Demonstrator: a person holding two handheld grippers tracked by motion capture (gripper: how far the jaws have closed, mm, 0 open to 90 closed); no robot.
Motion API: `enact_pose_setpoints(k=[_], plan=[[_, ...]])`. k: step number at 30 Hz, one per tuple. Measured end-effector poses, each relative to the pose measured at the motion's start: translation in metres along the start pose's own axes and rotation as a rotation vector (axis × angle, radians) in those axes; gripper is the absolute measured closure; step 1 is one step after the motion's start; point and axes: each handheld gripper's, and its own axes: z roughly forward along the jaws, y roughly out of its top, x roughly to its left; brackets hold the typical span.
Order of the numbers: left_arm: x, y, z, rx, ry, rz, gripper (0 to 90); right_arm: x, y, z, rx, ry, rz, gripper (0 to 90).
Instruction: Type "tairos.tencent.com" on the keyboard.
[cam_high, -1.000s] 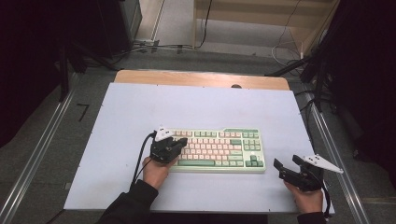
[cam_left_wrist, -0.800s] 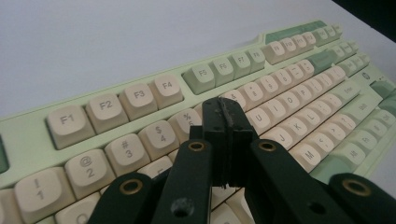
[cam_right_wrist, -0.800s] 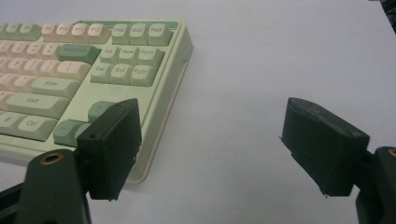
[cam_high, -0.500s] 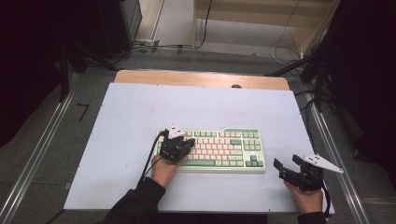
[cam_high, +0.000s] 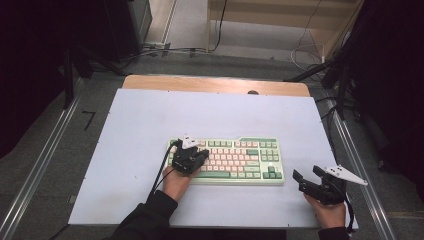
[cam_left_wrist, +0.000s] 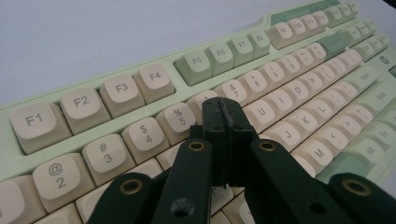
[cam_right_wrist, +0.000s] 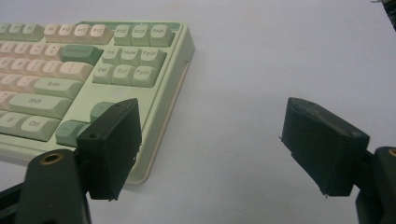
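Observation:
A pale green keyboard (cam_high: 240, 160) with cream and pink keys lies on the white tabletop (cam_high: 150, 120), a little right of centre. My left gripper (cam_high: 196, 154) is over the keyboard's left part, held by a hand in a dark sleeve. In the left gripper view my left gripper (cam_left_wrist: 225, 112) is shut with nothing between its jaws. Its tips cover the number row between the 5 and 7 keys (cam_left_wrist: 177, 116); I cannot tell whether they touch. My right gripper (cam_high: 306, 173) rests off the keyboard's right end, near the front edge. Its jaws stand wide open and empty (cam_right_wrist: 217, 140), with the keyboard's corner (cam_right_wrist: 159, 116) to their left.
A wooden strip (cam_high: 215, 84) runs along the table's far edge. Metal rails (cam_high: 45, 165) flank both sides. Cables (cam_high: 165, 50) lie on the floor beyond. A cable (cam_high: 160, 172) trails from my left gripper across the tabletop.
My left gripper has shifted slightly to the right, from the keyboard's left edge farther over its keys. The right gripper has kept still.

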Motion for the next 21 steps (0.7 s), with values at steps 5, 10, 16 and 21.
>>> enact_pose_setpoints(k=[5,10,16,21], plan=[[-0.001,0.004,-0.010,-0.063,-0.052,-0.026,68.5,0.000,0.000,-0.001,-0.002,0.002,0.001,18.4],[-0.001,0.006,-0.017,-0.081,-0.030,-0.035,40.2,-0.001,0.000,-0.001,-0.003,0.004,0.002,18.3],[-0.001,0.005,-0.025,-0.081,-0.011,-0.030,29.4,-0.001,0.002,-0.001,-0.006,0.006,0.002,18.3],[0.003,0.000,-0.039,-0.092,0.003,-0.033,29.4,0.000,0.002,-0.001,-0.011,0.015,-0.006,18.3]])
